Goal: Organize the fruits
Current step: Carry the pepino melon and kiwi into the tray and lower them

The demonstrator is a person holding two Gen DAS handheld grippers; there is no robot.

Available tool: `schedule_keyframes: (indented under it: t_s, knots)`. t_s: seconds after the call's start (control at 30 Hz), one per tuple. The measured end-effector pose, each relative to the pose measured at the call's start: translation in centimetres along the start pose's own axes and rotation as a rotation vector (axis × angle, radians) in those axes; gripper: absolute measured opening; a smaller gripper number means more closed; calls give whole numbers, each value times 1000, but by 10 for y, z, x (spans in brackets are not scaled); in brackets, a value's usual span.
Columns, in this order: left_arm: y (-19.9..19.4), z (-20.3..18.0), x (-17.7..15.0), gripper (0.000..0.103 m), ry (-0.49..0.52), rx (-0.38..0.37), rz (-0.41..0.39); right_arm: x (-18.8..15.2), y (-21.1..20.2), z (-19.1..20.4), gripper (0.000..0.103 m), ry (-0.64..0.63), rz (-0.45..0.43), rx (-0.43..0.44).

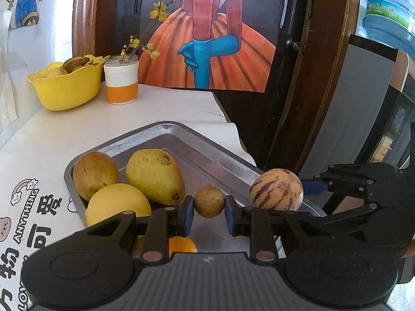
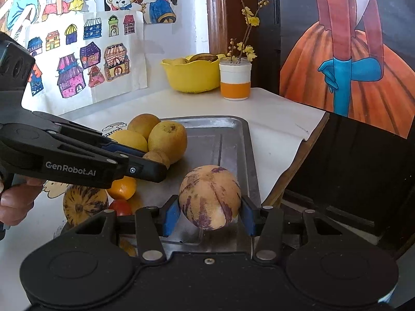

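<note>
A white-covered table [image 2: 272, 119] carries a metal tray [image 2: 233, 140] near its front edge, fruit piled at the tray's left end. Over the tray's right edge, the right gripper [image 2: 210, 213] is clamped on a purple-striped melon [image 2: 210, 197], its 2 blue pads pressed to either side. Just left of it, the left gripper [image 1: 209, 213] pinches a small brown round fruit [image 1: 209, 201] above the tray's middle. At the table's far left corner stand a yellow bowl [image 1: 67, 88] and, beside it, a white-and-orange cup [image 1: 121, 83].
</note>
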State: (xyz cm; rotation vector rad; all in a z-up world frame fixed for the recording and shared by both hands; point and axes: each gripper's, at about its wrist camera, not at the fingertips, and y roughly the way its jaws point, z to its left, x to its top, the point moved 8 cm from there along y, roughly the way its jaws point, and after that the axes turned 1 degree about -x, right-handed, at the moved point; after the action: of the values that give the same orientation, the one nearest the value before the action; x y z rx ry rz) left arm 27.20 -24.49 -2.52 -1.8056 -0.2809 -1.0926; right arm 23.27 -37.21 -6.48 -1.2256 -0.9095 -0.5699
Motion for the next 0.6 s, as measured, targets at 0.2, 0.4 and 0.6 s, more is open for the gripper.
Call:
schedule_keyframes:
  t_s: [0.2,0.4,0.6]
  knots:
    - [4,1,-3,28,-7,-2,17,-2,0,0,52,2,0,2]
    - [6,3,-5,28,-12,1,23,-7,0,2,52,15,-1,5]
    - [9,4,-6,28,-18,4,37,-9,0,3,52,35,-2,10]
